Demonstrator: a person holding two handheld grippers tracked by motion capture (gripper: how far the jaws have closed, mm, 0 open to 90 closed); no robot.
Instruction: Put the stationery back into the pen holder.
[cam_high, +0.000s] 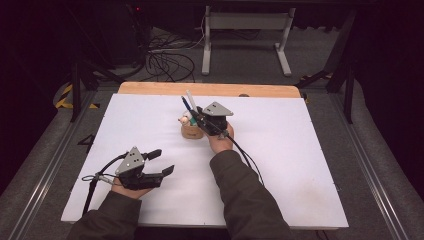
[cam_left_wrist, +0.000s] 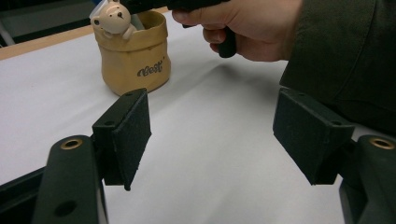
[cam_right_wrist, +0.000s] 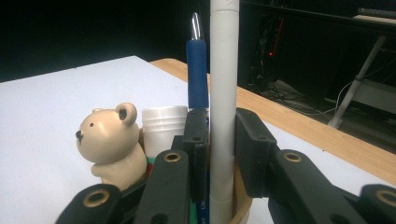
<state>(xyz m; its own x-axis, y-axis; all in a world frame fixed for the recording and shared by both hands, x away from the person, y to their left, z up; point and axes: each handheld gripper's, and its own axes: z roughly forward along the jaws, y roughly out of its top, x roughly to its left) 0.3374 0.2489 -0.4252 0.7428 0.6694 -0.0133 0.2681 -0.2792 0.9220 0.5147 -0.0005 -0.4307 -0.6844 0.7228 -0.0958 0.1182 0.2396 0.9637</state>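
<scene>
A white table (cam_high: 150, 120) carries a tan bear-trimmed holder (cam_left_wrist: 135, 60) near its far middle. Over it, the right gripper (cam_right_wrist: 221, 140) is clamped on an upright white pen (cam_right_wrist: 223, 93) beside a blue pen (cam_right_wrist: 197, 74). Likely mid-placement or extraction; either calls for a straight vertical move. The left gripper (cam_left_wrist: 210, 135) idles, jaws apart.

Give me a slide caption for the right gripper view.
Right gripper clamps an upright white pen in the holder, beside a blue pen and bear figurine.
</scene>
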